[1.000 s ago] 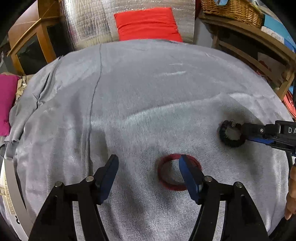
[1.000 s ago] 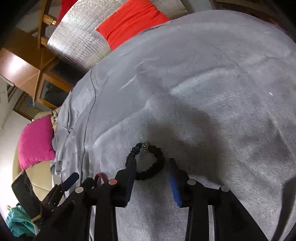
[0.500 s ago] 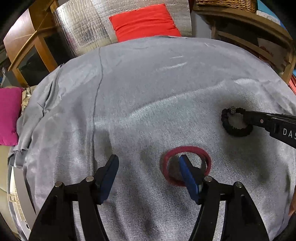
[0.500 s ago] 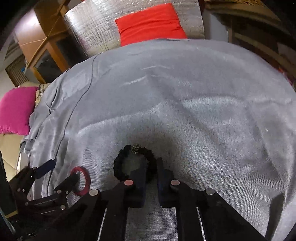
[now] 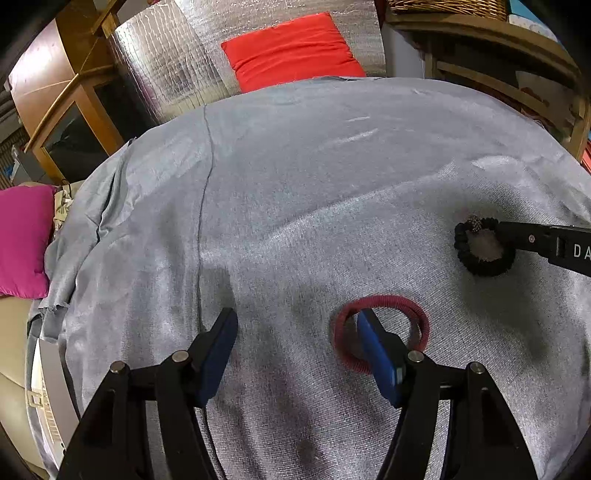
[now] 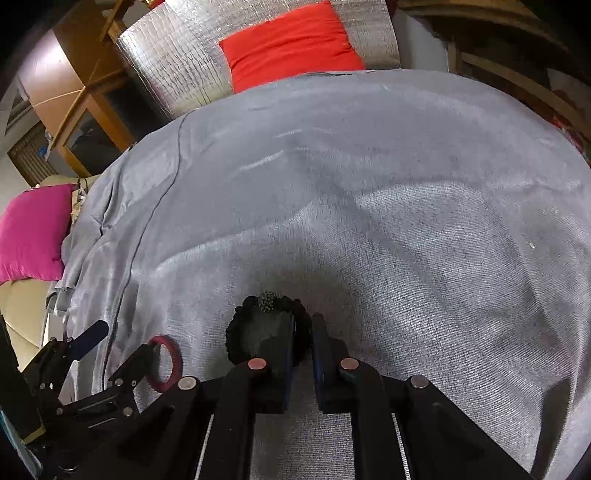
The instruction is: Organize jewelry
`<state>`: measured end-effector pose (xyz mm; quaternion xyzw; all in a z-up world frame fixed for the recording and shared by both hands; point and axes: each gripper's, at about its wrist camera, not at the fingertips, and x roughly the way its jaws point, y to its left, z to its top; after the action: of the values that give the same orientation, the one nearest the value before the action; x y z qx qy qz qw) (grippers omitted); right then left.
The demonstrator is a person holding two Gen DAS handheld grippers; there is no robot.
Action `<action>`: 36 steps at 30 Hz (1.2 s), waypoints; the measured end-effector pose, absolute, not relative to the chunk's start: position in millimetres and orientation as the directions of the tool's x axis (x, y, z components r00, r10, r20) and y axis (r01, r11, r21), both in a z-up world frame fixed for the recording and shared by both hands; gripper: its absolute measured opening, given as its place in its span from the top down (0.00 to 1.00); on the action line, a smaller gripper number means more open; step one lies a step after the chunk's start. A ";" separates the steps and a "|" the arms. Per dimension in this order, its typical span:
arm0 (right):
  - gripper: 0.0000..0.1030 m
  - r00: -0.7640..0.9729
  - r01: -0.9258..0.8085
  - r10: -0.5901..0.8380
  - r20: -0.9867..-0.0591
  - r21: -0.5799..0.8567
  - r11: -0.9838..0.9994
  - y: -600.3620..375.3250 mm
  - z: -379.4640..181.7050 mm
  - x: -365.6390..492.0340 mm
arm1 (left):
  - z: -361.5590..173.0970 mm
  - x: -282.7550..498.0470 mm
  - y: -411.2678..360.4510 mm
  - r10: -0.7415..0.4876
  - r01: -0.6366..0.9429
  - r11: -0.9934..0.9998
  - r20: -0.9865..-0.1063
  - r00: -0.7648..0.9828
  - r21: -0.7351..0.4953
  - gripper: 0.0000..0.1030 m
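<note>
Right wrist view: right claw [image 6: 303,334] is pinching the black bracelet [image 6: 242,332] at lower centre; left claw [image 5: 295,332] is gaping wide, one finger inside the red bangle [image 5: 384,300] lying on the grey cloth [image 5: 314,192].

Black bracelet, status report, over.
Right gripper jaws shut on black bracelet. Left gripper open, one finger inside red bangle. Nothing blocking on grey cloth.

black bracelet [image 6: 236,332] partly hidden, wicker basket [image 5: 447,7] cropped

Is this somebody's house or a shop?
Most likely a home, maybe a living room: a red cushion and pink cushion lie around, with wooden furniture and a wicker basket behind the grey-clothed table.
</note>
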<state>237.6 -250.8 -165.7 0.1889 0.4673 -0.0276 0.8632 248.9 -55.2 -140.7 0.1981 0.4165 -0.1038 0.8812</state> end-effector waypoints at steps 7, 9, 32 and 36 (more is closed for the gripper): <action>0.87 0.551 0.247 0.162 -0.819 0.346 0.905 -256.3 -169.1 238.2 | -141.6 246.4 -58.2 -0.004 0.348 0.893 -0.768 0.640 0.285 0.34; 0.87 0.551 0.247 0.161 -0.819 0.344 0.906 -255.4 -169.7 238.7 | -141.6 246.0 -58.6 -0.001 0.346 0.892 -0.766 0.643 0.290 0.34; 0.89 0.590 0.189 0.127 -0.797 0.290 0.938 -242.0 -166.4 240.6 | -143.8 247.8 -59.8 0.008 0.352 0.884 -0.764 0.646 0.307 0.34; 0.89 0.609 0.185 0.130 -0.783 0.299 0.936 -242.6 -162.0 237.5 | -144.0 249.4 -59.3 0.004 0.355 0.885 -0.767 0.642 0.301 0.34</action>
<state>237.5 -242.6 -162.0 0.1781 0.4421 -0.0155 0.8790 249.3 -59.3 -144.0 0.2181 0.4112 -0.0998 0.8794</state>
